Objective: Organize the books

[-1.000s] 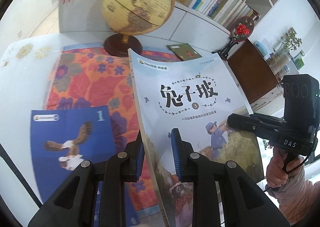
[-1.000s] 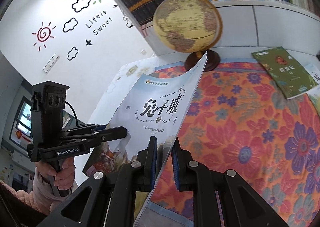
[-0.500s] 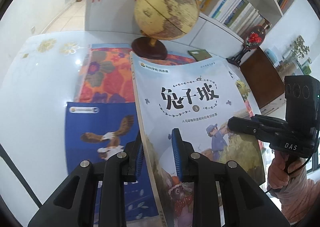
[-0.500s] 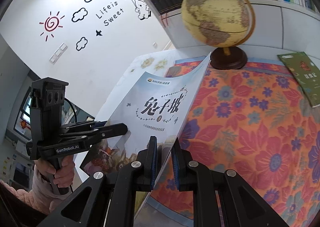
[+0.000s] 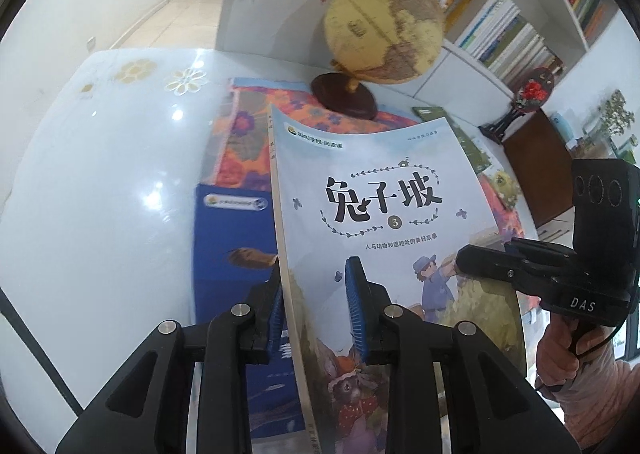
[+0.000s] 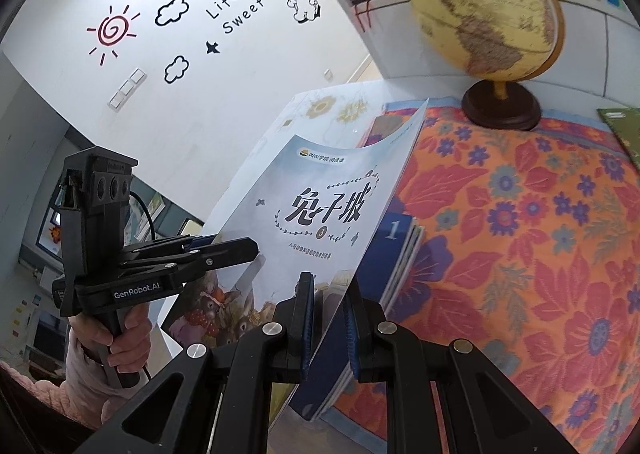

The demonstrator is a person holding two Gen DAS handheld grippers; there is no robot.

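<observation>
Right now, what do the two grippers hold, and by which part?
Both hold the pale blue book: the left gripper at its spine-side lower edge, the right gripper at the opposite lower edge.

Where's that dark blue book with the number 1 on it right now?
The dark blue book lies flat on the flowered cloth, directly beneath the raised light blue book, in front of the globe.

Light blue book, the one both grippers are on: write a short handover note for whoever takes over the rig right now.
Left gripper: shut on the light blue book, near its spine.
Right gripper: shut on the same book's opposite edge.
The book is held tilted in the air over the dark blue book, which lies on the floral cloth. A green book lies further right, near the globe.
Done: light blue book lifted.
Left: set it down, likely onto the dark blue book, then the green book.
</observation>
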